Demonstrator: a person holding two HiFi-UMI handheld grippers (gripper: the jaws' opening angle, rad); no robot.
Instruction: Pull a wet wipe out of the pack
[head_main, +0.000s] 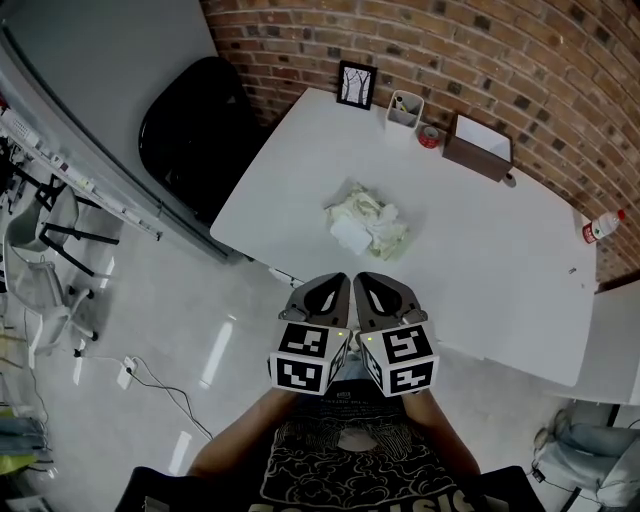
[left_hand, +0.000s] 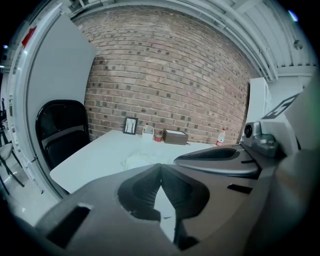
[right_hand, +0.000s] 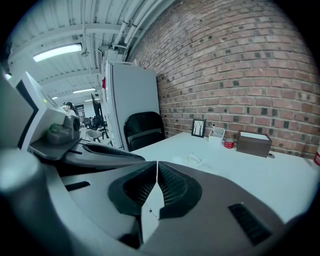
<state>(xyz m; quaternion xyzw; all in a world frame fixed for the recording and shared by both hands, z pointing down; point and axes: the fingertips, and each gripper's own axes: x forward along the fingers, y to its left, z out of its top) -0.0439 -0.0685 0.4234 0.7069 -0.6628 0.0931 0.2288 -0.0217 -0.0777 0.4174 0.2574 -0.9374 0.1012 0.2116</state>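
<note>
The wet wipe pack lies in the middle of the white table, with crumpled pale wipes heaped around and behind it. In the left gripper view the pile shows just past the jaw tips; in the right gripper view the pack shows faintly on the tabletop. Both grippers hang side by side at the table's near edge, short of the pack. My left gripper is shut and empty. My right gripper is shut and empty too.
Along the brick wall stand a small framed picture, a white pen cup, a red tape roll and a brown box. A bottle sits at the right edge. A black chair stands left of the table.
</note>
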